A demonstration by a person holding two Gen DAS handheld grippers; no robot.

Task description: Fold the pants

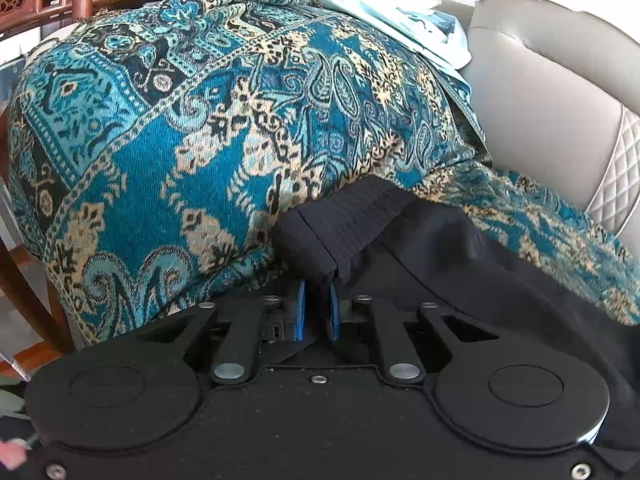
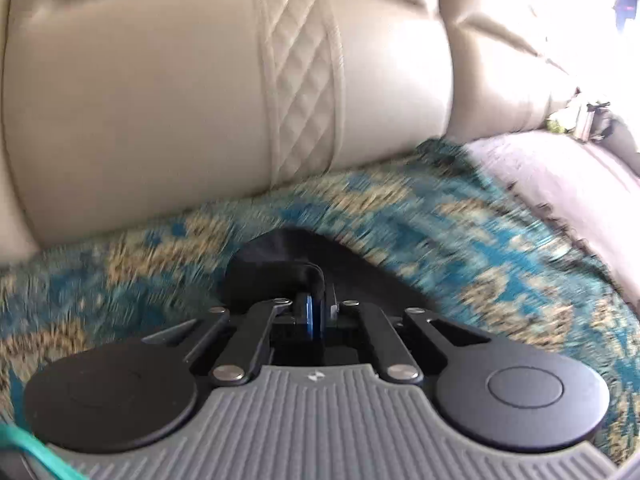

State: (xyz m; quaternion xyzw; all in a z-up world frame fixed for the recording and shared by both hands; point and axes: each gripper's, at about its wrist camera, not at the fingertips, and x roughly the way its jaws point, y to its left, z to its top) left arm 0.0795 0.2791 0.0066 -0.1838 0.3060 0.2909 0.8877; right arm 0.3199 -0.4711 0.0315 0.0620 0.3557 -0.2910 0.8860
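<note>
Left gripper [image 1: 318, 280] fingers clamped on black pants [image 1: 440, 248]; right gripper [image 2: 320, 280] fingers clamped on pants hem.

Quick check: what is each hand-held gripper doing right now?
Left hand-held gripper: closed on the ribbed waistband of the black pants.
Right hand-held gripper: closed on a fold of the black pants.

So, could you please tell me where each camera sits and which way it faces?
Left wrist: on the left gripper, facing the teal patterned throw and beige leather sofa; gripper shut on the black pants.
Right wrist: on the right gripper, facing the sofa backrest; shut on the pants.
Shared: pants, throw, sofa.
</note>
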